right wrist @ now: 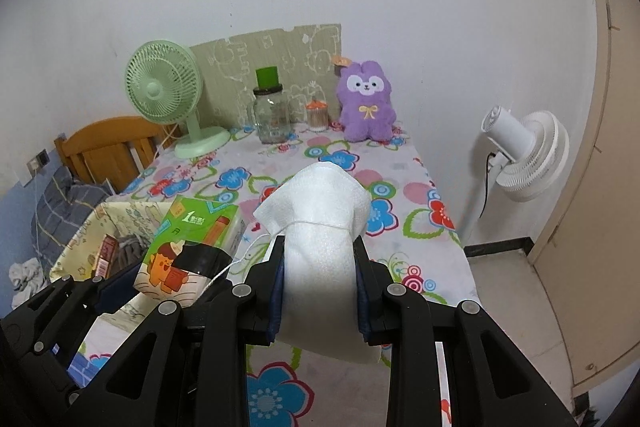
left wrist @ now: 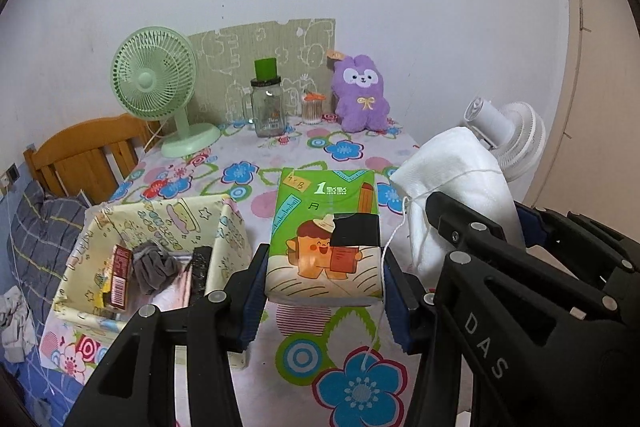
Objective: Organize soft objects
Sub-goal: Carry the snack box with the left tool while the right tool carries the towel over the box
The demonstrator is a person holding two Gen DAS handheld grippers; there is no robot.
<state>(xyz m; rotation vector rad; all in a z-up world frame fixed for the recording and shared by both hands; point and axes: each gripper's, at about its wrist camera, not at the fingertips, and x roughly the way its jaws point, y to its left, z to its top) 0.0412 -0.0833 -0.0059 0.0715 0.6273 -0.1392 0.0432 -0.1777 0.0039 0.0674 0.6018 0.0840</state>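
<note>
While the fabric bin (left wrist: 96, 227) holds a grey cloth (left wrist: 154, 267) and red box (left wrist: 120, 275), the left gripper (left wrist: 324, 291) clamps a green tissue pack (left wrist: 324, 235). The right gripper (right wrist: 320, 291) squeezes a white, string-tied foam roll (right wrist: 320, 223)

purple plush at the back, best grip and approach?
Grip the purple plush across its body, below the face, coming level from the front. It sits upright facing the cameras, backed by the green panel, with a small jar close on its left. Both grippers are full now.

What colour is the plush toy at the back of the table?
Purple plush toy with a white face, clearest in the right wrist view.
</note>
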